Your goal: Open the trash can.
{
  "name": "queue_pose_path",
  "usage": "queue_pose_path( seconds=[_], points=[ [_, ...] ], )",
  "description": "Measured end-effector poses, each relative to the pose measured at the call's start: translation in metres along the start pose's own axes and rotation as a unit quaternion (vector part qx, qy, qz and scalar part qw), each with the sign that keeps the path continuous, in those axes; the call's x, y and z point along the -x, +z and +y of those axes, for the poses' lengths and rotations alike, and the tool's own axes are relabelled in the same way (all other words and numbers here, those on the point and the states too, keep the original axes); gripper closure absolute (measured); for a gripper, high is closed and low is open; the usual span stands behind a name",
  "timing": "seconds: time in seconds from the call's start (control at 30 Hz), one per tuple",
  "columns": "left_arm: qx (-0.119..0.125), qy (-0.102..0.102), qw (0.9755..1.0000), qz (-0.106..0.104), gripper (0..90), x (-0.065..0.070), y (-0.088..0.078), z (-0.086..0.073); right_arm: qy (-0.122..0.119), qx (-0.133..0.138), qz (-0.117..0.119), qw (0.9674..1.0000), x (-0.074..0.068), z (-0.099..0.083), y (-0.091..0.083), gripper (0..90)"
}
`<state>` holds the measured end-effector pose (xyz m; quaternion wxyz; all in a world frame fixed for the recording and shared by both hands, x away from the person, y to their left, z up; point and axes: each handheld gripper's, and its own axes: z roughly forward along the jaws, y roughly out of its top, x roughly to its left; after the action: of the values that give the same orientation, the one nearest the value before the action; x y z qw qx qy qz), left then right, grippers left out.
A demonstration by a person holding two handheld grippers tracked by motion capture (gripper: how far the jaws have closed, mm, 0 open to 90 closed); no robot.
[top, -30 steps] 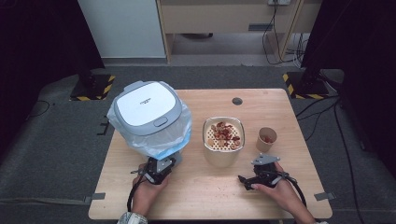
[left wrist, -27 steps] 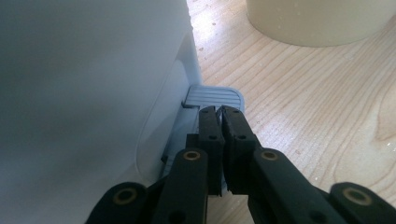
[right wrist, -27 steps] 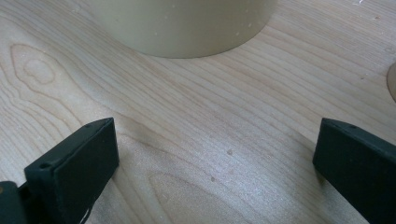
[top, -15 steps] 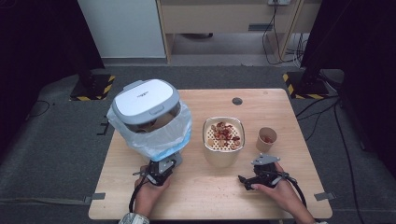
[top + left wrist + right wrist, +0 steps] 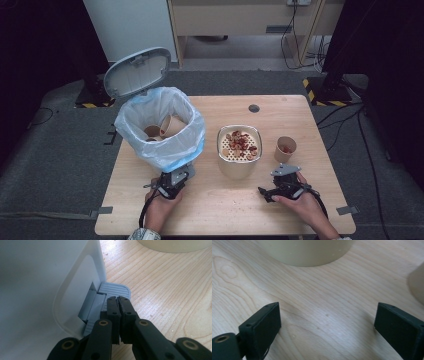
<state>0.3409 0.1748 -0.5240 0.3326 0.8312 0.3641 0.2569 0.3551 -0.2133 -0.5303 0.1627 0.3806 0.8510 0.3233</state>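
The pedal bin (image 5: pixel 160 132) stands at the table's left with its lid (image 5: pixel 137 72) swung up, because its grey foot pedal (image 5: pixel 113 290) is pressed by the left gripper (image 5: pixel 118 300), jaws pinched together with nothing between. If the tips slide off the ribbed pedal, the lid is likely dropped shut. The right gripper (image 5: pixel 327 322), its spread, empty jaws just narrowed a little, is held over bare table (image 5: pixel 317 290) before the bowl of scraps (image 5: pixel 239 146); pedal contact is shown in the left gripper view, paper cups (image 5: pixel 167 127) inside the bag in the high view.
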Motion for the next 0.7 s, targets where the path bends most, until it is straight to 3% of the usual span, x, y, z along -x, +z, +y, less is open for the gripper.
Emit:
queue_pose_path(
  seconds=[0.33,0.7],
  points=[
    [-0.001,0.001,1.0000,0.000,87.1,0.000,0.000,0.000,0.051,0.022,-0.029,0.9980,0.020,-0.004,-0.017,9.0],
    [0.000,0.000,1.0000,-0.002,87.2,0.000,0.000,0.000,0.063,0.024,-0.044,0.9967,0.026,-0.006,-0.021,7.4]
  ],
)
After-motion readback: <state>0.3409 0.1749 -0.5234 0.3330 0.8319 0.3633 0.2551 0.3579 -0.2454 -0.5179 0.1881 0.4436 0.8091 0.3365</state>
